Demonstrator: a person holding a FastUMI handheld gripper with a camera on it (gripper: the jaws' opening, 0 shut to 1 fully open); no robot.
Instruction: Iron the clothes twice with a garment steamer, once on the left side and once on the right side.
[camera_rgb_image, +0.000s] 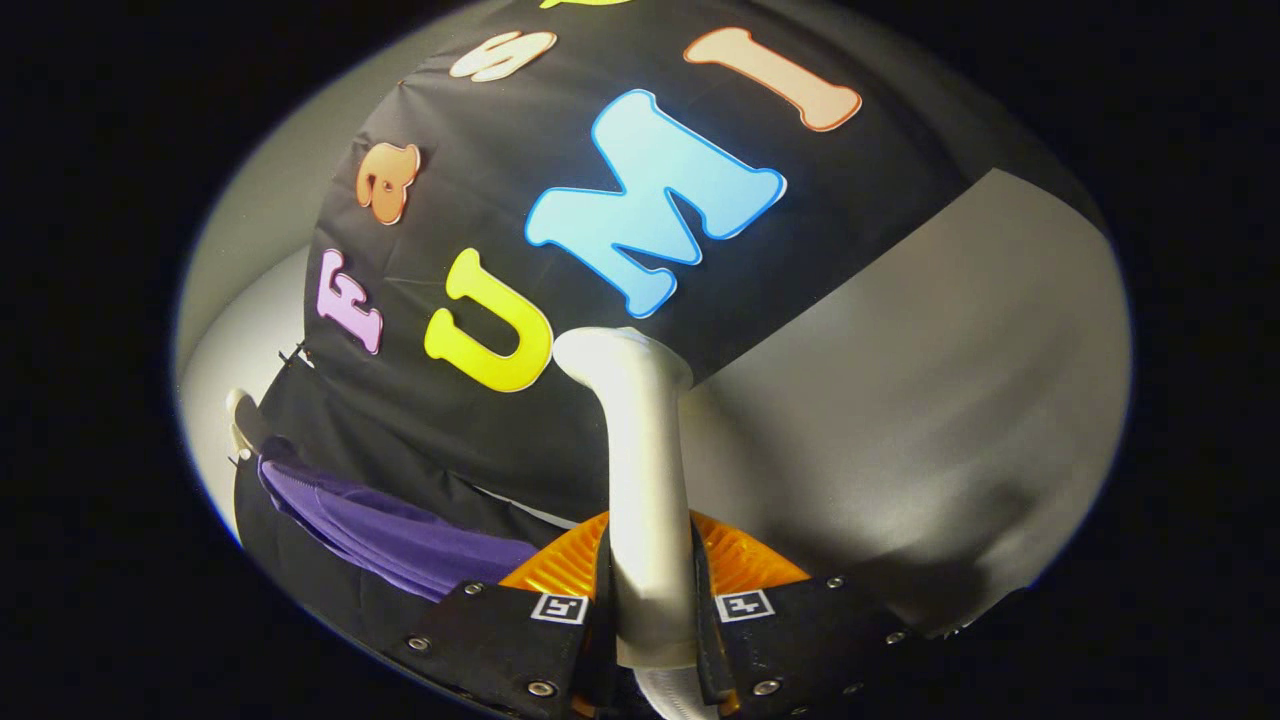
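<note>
Hand-held gripper (652, 610) pinching the garment steamer (640, 480), both fingers (500, 640) pressing against its pale handle from either side. Handle rising straight up between the fingers, curving over at its top toward the booth's black cloth wall (560, 420). Lower end of the steamer poking out just beneath the clamped fingers. Purple clothes (400, 535) hanging off to the left beyond the fingers, lying against the black cloth, well apart from the steamer. Pale hanger end (240, 415) showing just above the purple fabric at its far left corner. Plain grey wall (920, 420) stretching away on the right, blurring slightly.
</note>
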